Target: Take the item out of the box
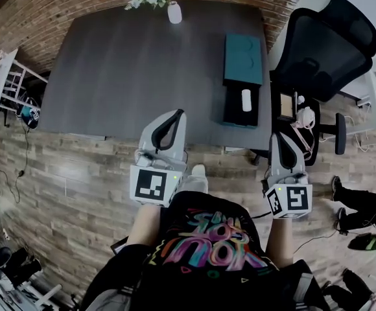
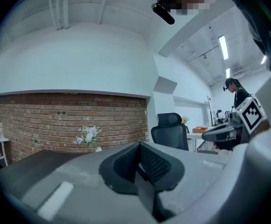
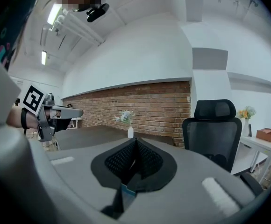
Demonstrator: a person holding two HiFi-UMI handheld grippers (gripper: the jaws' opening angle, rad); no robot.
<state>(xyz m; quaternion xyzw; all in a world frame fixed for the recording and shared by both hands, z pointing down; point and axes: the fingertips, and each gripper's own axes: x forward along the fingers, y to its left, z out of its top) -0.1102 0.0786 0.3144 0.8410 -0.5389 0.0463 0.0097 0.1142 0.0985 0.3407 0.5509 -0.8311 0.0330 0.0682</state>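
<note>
An open box (image 1: 241,113) with a dark inside lies on the right side of the dark table (image 1: 136,70). A white cylindrical item (image 1: 246,100) rests in it. A teal lid (image 1: 244,59) lies just beyond the box. My left gripper (image 1: 176,113) is shut and empty, held over the table's near edge, left of the box. Close to the table's near right corner my right gripper (image 1: 279,137) hangs, also shut and empty. Each gripper view shows its black pads pressed together, with nothing between them: left gripper (image 2: 138,164), right gripper (image 3: 134,160).
A white vase with flowers (image 1: 174,11) stands at the table's far edge. A black office chair (image 1: 324,44) is at the right, with a stool carrying small things (image 1: 298,115) beside it. A person's legs (image 1: 363,206) show at far right. A white rack (image 1: 6,76) stands at left.
</note>
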